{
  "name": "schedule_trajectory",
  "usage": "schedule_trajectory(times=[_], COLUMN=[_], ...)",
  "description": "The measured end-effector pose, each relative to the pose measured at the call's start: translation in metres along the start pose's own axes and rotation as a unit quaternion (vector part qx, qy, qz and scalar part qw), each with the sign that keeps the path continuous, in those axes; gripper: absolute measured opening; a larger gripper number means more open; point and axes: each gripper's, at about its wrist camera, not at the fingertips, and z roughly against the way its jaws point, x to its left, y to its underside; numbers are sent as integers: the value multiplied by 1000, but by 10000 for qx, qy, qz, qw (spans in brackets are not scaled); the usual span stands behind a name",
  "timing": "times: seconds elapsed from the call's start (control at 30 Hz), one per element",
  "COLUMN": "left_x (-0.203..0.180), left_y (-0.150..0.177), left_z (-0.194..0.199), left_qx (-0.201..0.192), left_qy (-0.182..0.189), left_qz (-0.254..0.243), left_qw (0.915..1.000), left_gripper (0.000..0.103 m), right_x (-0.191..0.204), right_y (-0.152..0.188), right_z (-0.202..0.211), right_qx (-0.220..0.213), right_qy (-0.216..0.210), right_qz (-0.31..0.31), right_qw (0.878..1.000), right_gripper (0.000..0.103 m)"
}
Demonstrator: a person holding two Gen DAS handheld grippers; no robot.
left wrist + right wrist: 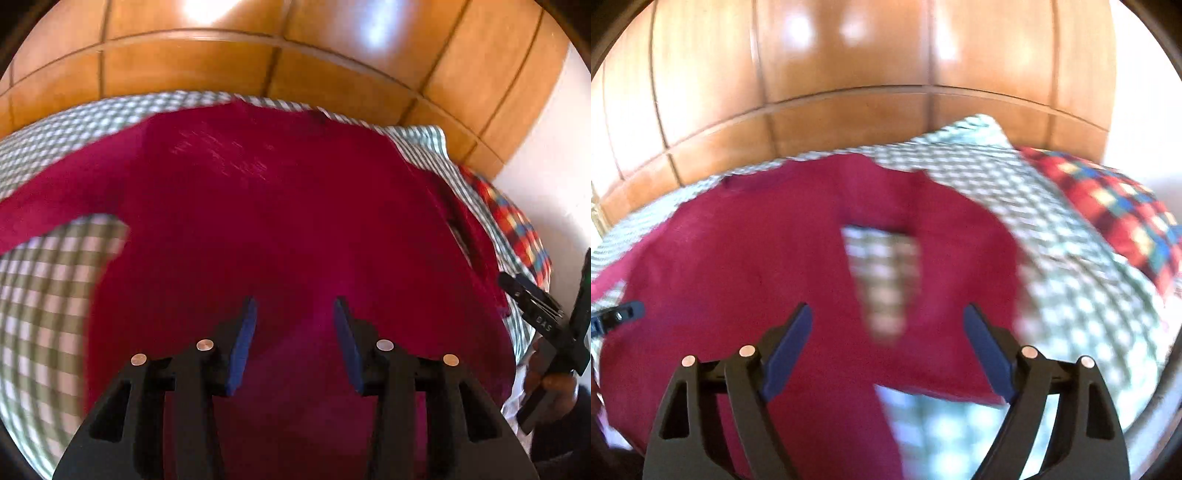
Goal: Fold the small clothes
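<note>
Crimson cloth fills most of what we see: a small long-sleeved garment [280, 221] lies spread on a green-and-white checked sheet [40, 295], which gives it a flat bed to be folded on. In the left wrist view one sleeve [48, 210] runs out toward the left edge. In the right wrist view another sleeve [960, 266] seems to be turned in beside the body, with a strip of the checked sheet showing between them; blur keeps us from being sure how it lies. We judge the fold to be at an early stage, since the body is not yet doubled over.

Our left gripper [295, 325] hangs over the lower middle of the garment with its blue pads a moderate way apart and nothing between them. Our right gripper [888, 339] stands wider, also empty, above the sleeve and the strip of sheet. It also shows at the right edge of the left view, held in a hand [554, 387].

A red, blue and yellow checked cloth [1108, 206] lies at the far right of the bed, well apart from the garment. Behind everything runs a glossy panelled wooden wall [849, 110].
</note>
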Motion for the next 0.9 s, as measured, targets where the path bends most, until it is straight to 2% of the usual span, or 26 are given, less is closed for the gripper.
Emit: schedule_trajectory(times=[0.07,0.13,0.2,0.27,0.3,0.4,0.5,0.53,0.67,0.77,0.83,0.9], left_x=[0,-1,1,1,1,2,0,0,-2,-1,0,-1], left_y=[-3,0,3,3,4,6,6,6,5,4,4,3], left_z=[-12,-18,-20,-24,-23,-22,-23,-23,-24,-23,-23,-23], left_qx=[76,175,184,220,224,266,288,294,320,340,360,380], left_qy=[-134,-152,-159,-164,-166,-170,-200,-190,-216,-201,-200,-213], left_qz=[-106,-122,-156,-229,-245,-297,-322,-332,-299,-235,-197,-167], left_qw=[9998,9997,9996,9994,9993,9991,9989,9988,9988,9989,9990,9989], left_gripper=[42,46,47,49,49,49,50,51,53,53,53,53], right_x=[-17,-23,-17,-14,-13,-27,-63,-86,-152,-200,-229,-265], right_y=[13,24,28,19,12,-18,-56,-73,-120,-144,-152,-153], right_z=[-8,-22,-27,-27,-26,-14,9,17,19,1,-18,-44], right_qx=[278,612,562,639,670,402,-58,-289,-716,-697,-571,-329], right_qy=[99,-53,-176,-351,-385,-570,-873,-944,-1037,-757,-501,-241], right_qz=[42,129,366,476,489,215,-499,-905,-2048,-2625,-2956,-3385], right_qw=[9996,9980,9976,9962,9958,9973,9949,9910,9707,9594,9523,9401], right_gripper=[81,62,54,32,13,12,12,12,12,12,12,12])
